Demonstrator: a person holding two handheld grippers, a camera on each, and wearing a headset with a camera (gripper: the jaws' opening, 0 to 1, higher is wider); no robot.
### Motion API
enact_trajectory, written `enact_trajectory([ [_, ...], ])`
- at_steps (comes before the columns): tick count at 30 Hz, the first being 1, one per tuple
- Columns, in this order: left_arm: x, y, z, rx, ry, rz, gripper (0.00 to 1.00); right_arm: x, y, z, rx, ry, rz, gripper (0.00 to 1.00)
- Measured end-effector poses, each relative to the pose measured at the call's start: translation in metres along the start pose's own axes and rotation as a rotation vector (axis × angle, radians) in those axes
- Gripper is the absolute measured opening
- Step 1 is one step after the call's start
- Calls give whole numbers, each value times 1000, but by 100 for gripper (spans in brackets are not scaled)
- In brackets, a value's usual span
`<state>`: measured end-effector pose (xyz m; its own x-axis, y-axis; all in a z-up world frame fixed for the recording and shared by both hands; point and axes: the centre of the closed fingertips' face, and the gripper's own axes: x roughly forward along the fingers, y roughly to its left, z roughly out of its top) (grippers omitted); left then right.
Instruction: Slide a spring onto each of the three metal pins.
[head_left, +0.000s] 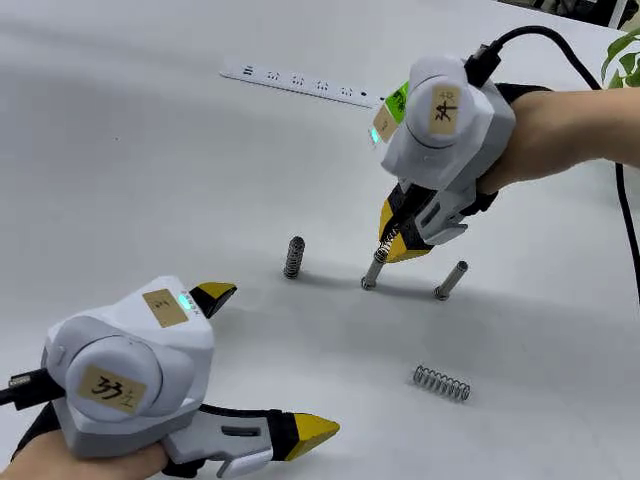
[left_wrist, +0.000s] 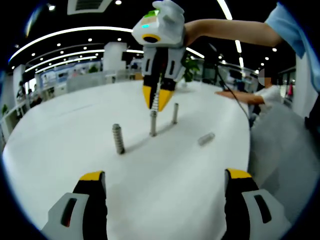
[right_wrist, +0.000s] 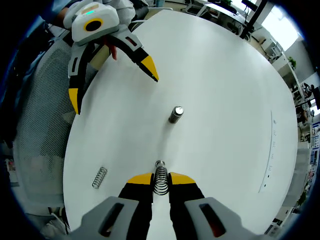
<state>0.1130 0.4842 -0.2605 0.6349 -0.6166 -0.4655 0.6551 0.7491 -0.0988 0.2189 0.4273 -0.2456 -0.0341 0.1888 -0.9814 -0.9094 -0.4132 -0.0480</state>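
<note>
Your right gripper (head_left: 398, 245), clamped on a spring (head_left: 387, 240), holds it in line above the centre-frame pin (head_left: 372, 272); left gripper (head_left: 275, 360) apart.

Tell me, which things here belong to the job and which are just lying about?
For the job: right tool; held spring in it; middle pin below; sprung pin; bare pin; loose spring; left tool, open.
Lying about: power strip; plant leaves.
</note>
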Motion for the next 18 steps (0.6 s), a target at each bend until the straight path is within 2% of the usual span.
enact_trajectory([
  [18, -2, 0, -5, -7, 7, -2, 99, 16, 4, 2, -30, 50, 16, 13],
])
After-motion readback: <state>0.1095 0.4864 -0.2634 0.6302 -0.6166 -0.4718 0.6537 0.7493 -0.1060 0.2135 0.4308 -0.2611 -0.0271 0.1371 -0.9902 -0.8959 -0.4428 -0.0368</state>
